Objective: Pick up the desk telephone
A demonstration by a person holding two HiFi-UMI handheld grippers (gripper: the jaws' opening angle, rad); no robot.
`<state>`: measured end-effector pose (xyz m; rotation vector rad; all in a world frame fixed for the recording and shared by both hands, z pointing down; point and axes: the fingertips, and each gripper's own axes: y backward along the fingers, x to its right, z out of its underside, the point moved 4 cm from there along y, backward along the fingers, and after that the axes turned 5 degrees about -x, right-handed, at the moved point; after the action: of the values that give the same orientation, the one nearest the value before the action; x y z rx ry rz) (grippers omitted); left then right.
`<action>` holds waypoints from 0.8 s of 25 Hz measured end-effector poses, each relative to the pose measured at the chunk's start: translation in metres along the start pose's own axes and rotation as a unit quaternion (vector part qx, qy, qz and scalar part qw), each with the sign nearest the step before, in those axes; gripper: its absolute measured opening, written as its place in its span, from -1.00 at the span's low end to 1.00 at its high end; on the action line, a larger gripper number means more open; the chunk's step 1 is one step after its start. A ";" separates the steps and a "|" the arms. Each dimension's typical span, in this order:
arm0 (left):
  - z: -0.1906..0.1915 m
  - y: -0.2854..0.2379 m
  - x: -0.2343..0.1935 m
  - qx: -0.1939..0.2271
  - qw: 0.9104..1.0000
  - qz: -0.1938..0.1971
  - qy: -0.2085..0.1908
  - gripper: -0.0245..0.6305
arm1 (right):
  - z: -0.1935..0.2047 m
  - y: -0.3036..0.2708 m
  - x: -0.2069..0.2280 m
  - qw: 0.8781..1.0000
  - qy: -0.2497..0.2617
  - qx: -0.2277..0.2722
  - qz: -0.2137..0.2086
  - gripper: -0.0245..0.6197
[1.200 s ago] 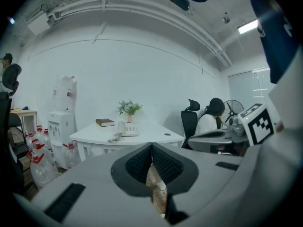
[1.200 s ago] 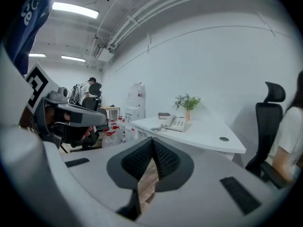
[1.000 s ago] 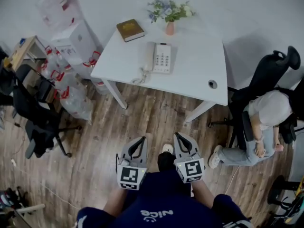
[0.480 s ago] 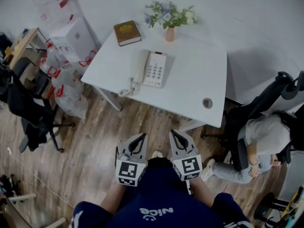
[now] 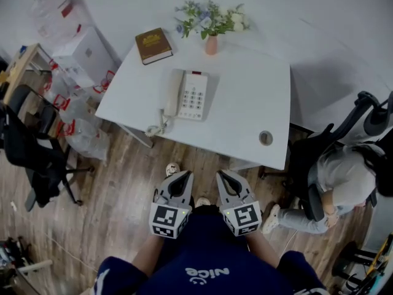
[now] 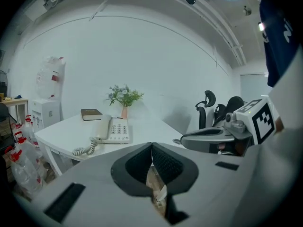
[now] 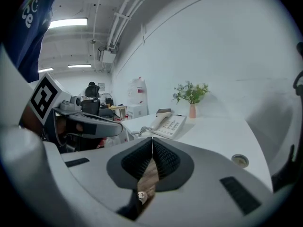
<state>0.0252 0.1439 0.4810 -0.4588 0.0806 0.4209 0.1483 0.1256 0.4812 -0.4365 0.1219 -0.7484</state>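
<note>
The desk telephone lies on the white desk, well apart from the left gripper and right gripper, both closed on nothing; it looks light, rigid, smooth plastic with a loose handset, so grip the base's sides

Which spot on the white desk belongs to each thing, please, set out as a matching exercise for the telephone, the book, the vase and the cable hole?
Things:
1. telephone
2. book
3. vase
4. cable hole

Places on the desk, in the head view:
A. far left corner
B. by the near edge, right side
C. middle, left of centre
D. far edge, right of the book

Pairs: 1-C; 2-A; 3-D; 4-B
</note>
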 end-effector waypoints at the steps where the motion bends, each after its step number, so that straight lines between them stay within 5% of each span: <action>1: -0.001 -0.006 -0.006 -0.001 1.000 0.002 0.000 -0.87 | -0.001 -0.005 0.004 1.000 -0.003 -0.001 0.007 -0.85; 20: -0.086 -0.117 -0.168 0.001 0.997 0.074 -0.033 -0.87 | -0.072 -0.144 0.058 0.990 -0.052 -0.008 0.128 -0.85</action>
<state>-0.0779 -0.0529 0.4809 -0.4391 0.0513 0.5801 0.0808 -0.0320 0.4806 -0.4633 0.0848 -0.4714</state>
